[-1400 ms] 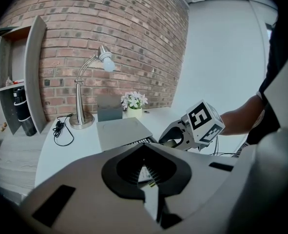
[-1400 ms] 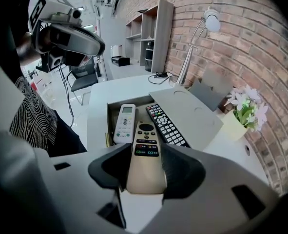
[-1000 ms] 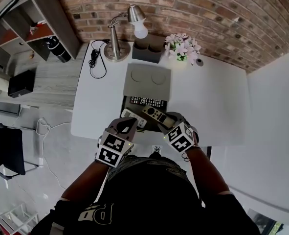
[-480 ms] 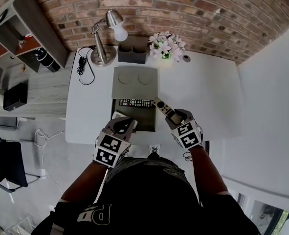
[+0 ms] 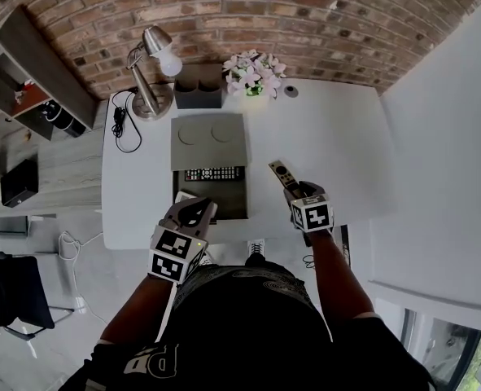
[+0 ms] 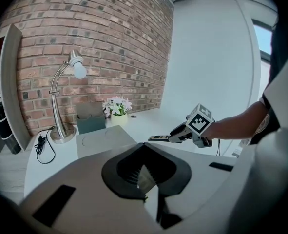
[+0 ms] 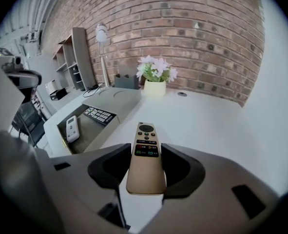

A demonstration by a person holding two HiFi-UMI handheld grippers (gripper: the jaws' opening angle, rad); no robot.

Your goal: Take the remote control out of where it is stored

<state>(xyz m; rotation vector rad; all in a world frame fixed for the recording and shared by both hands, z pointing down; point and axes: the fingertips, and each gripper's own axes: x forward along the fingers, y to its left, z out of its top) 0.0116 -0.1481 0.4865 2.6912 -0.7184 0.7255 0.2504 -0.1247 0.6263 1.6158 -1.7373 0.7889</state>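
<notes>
Head view: lamp (image 5: 157,43), flowers (image 5: 251,72), box (image 5: 209,141) near remote (image 5: 282,173)

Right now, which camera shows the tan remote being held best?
The right gripper view: the remote fills the middle, buttons up, clamped in the right tongs. The head view shows the remote small, over the white table. The left gripper view shows it edge-on and far off.

The remote control (image 7: 144,156) is smooth matt plastic; the wall (image 5: 305,15), rough brick.
</notes>
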